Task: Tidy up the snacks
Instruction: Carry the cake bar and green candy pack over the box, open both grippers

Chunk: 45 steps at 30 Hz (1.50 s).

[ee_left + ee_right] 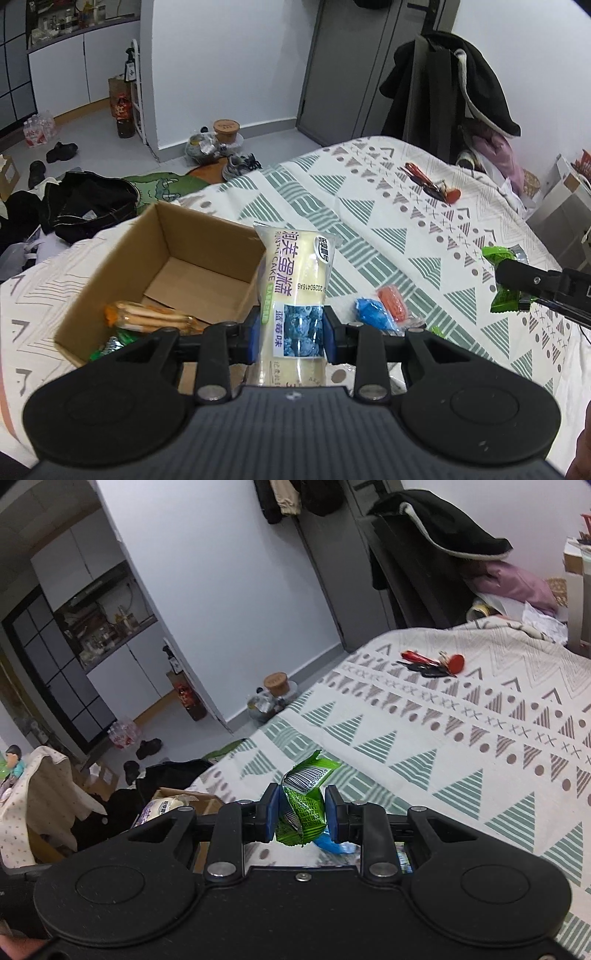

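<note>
left cam: left gripper (291, 334) has its jaws clamped on the low part of a cake pack (295, 291), held up just right of the box (122, 254). the pack looks soft, puffy & light, w/ slick wrap, so a mid squeeze works but it could squash. blue snack (373, 314) & orange snack (393, 301) lie on the bed (406, 229).

right cam: right gripper (301, 814) has its jaws tight on a green pack (303, 805), up over the bed. it's small, crinkly, very light. hold the fat middle, not the thin ends.

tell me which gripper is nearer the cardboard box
Left. The left gripper, holding the cake packet, is right beside the cardboard box; the right gripper, holding a green snack, is farther off over the bedspread.
</note>
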### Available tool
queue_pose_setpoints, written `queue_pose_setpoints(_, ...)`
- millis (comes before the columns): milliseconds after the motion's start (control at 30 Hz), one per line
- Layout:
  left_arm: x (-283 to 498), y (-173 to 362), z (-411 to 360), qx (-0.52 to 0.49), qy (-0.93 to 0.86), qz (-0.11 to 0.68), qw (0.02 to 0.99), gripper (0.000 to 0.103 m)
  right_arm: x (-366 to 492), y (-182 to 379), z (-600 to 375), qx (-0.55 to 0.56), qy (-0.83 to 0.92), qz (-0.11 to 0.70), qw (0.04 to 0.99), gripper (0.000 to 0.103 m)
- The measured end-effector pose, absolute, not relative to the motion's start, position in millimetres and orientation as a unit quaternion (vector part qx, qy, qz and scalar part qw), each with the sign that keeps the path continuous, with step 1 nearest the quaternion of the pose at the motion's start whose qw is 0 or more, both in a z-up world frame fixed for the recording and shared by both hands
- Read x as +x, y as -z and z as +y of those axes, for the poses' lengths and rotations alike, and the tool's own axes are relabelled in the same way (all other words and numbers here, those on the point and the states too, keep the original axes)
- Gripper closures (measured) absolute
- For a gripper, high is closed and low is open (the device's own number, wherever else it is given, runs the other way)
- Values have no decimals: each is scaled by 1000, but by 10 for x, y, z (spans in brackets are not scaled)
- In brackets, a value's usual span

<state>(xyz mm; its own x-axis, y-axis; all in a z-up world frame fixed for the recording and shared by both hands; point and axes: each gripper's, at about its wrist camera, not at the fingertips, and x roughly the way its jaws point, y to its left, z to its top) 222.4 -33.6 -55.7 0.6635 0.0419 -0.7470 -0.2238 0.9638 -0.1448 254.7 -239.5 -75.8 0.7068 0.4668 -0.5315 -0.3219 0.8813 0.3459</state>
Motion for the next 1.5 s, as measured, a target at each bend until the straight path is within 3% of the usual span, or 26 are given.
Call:
queue_pose_setpoints(767, 2042, 483, 364, -153, -108, 382, 905, 71, 2368, 830, -1643, 77, -271, 320, 904, 77)
queue_pose_setpoints(1500, 2371, 927, 1088, -200, -110, 411, 882, 71, 2527, 1086, -958, 55, -289, 355, 888, 77)
